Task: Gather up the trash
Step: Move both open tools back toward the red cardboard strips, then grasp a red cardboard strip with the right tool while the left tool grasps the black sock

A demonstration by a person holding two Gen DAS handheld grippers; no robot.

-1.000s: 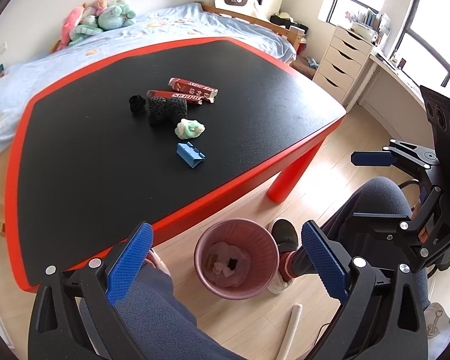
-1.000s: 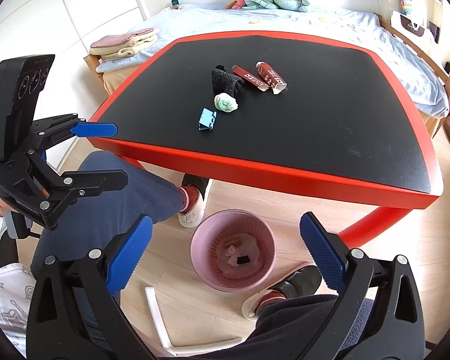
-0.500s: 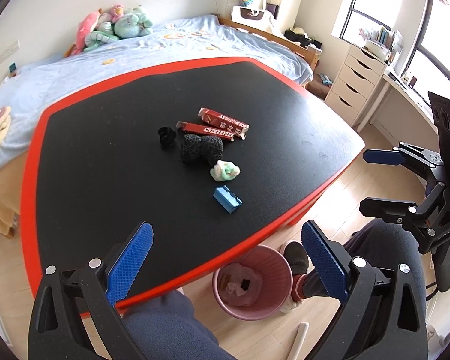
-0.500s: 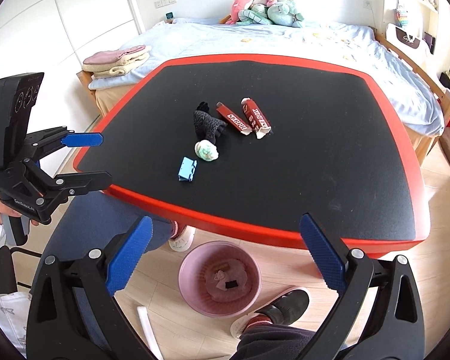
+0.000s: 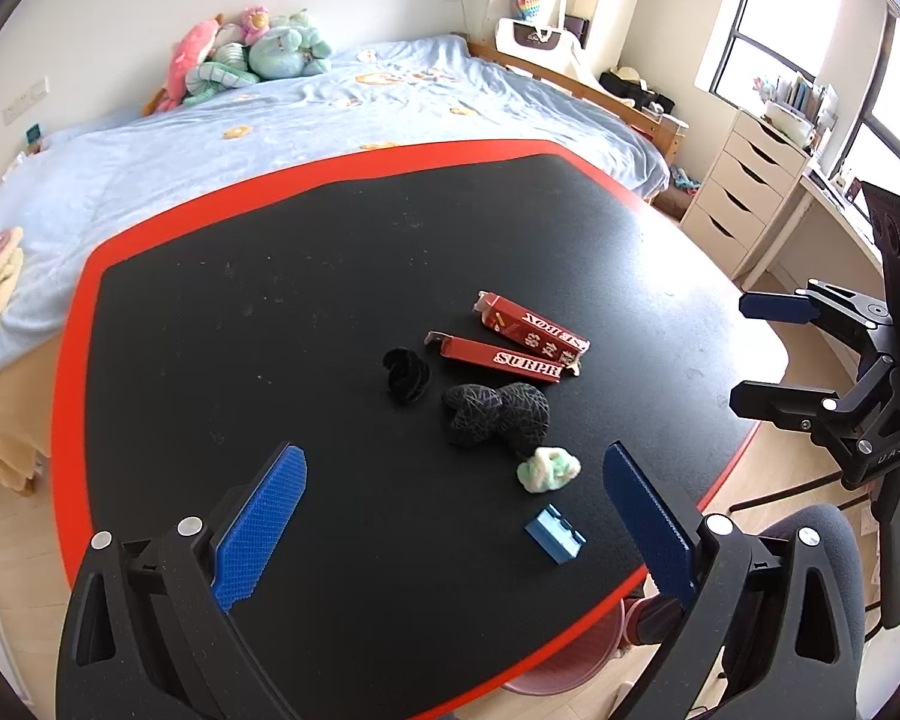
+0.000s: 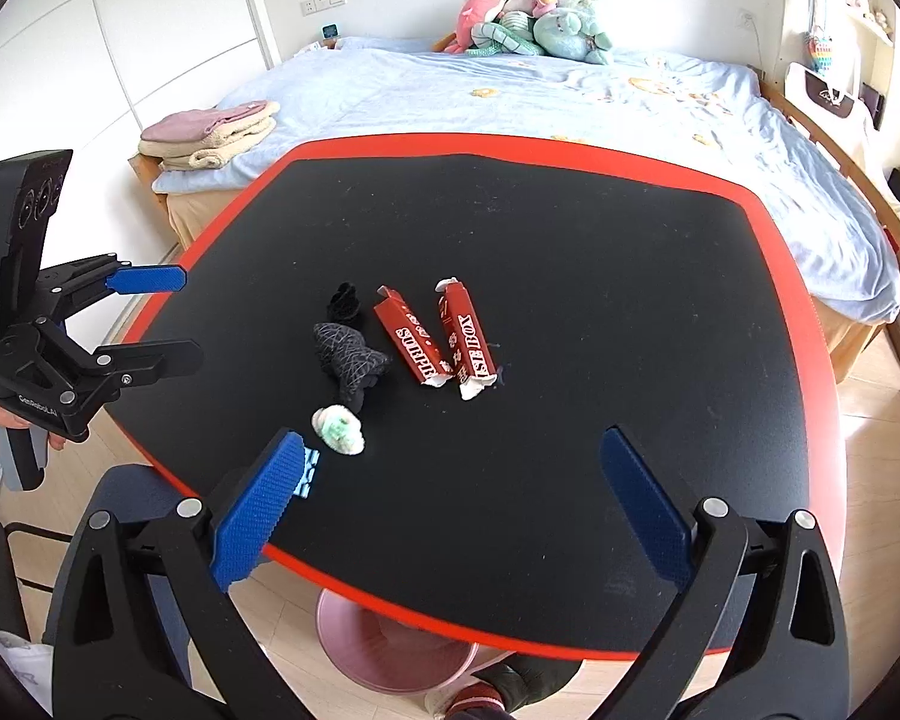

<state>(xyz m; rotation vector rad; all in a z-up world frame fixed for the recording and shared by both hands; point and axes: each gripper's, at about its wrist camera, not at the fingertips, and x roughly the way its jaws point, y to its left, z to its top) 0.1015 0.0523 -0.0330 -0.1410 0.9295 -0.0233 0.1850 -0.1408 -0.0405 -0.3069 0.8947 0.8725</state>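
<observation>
Trash lies in a cluster on the black table: two red boxes, a dark balled sock, a small black scrunchie, a white-green crumpled wad and a small blue block. My left gripper is open and empty over the table's near edge. My right gripper is open and empty, also above the near edge. A pink bin stands on the floor, partly hidden under the table.
The table has a red rim. A bed with plush toys lies behind it. White drawers stand at the right. The person's legs and a chair are near the bin.
Both grippers rose and moved forward over the table. The bin slid mostly out of sight under the table edge. The trash now sits closer in both views.
</observation>
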